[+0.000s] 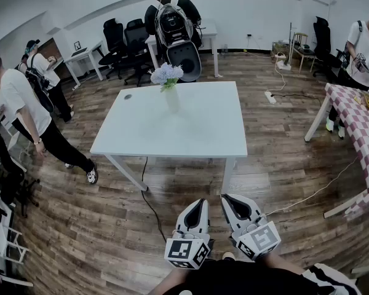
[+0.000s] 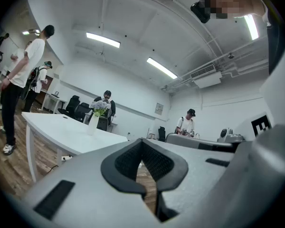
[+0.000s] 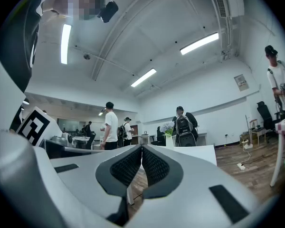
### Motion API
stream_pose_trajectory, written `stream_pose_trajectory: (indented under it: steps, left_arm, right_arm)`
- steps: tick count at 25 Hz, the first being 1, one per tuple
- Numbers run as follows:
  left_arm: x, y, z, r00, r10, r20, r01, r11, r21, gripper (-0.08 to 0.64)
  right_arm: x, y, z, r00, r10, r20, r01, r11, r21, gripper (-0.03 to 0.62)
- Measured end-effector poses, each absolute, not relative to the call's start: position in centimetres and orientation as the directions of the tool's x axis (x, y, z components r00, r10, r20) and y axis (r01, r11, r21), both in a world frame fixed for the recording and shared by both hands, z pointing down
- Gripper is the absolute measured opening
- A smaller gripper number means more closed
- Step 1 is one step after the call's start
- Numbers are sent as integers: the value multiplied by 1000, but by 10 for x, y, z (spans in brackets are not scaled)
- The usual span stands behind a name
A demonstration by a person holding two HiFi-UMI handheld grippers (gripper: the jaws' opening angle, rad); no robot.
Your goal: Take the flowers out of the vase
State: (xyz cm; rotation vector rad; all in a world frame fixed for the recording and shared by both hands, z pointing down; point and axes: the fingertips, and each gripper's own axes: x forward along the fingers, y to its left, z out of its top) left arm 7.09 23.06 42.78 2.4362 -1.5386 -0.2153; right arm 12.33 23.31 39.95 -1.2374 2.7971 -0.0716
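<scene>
White vase (image 1: 173, 100), flowers (image 1: 166, 74) on table (image 1: 203, 128); ceiling lights (image 2: 103, 40) only in gripper views.

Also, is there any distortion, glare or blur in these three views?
Head view: strong fisheye, walls curve, light even, white table and flowers sharp. Left gripper view: black corners, ceiling lamps glare white. Right gripper view: same dark corners, one lamp strip blown out, nothing badly blurred.

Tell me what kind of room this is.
Probably an office or lab workroom. Office chairs and desks stand at the back, a power strip with its cable lies on the wood floor, and strip lights hang overhead.
</scene>
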Motion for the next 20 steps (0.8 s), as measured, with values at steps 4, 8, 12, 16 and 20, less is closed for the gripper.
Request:
stream_pose_trajectory:
  steps: [4, 8, 12, 16, 20]
  left_arm:
    - [77, 234, 426, 439, -899, 6, -863, -419, 280, 2]
    - [82, 240, 420, 454, -891, -4, -864, -441, 244, 2]
    - [81, 241, 417, 460, -888, -9, -862, -449, 235, 2]
    - [78, 244, 416, 456, -890, -9, -864, -445, 234, 2]
    - [71, 247, 418, 447, -894, -8, -867, -436, 240, 2]
  right_arm:
    - [127, 238, 398, -668, -742, -59, -738, 671, -74, 18]
    - [127, 241, 396, -664, -745, -60, -741, 667, -76, 18]
    - [123, 243, 395, -666, -744, -60, -741, 668, -70, 18]
    - [122, 245, 394, -666, -743, -60, -740, 669, -70, 18]
    - [118, 248, 397, -667, -743, -53, -740, 669, -70, 18]
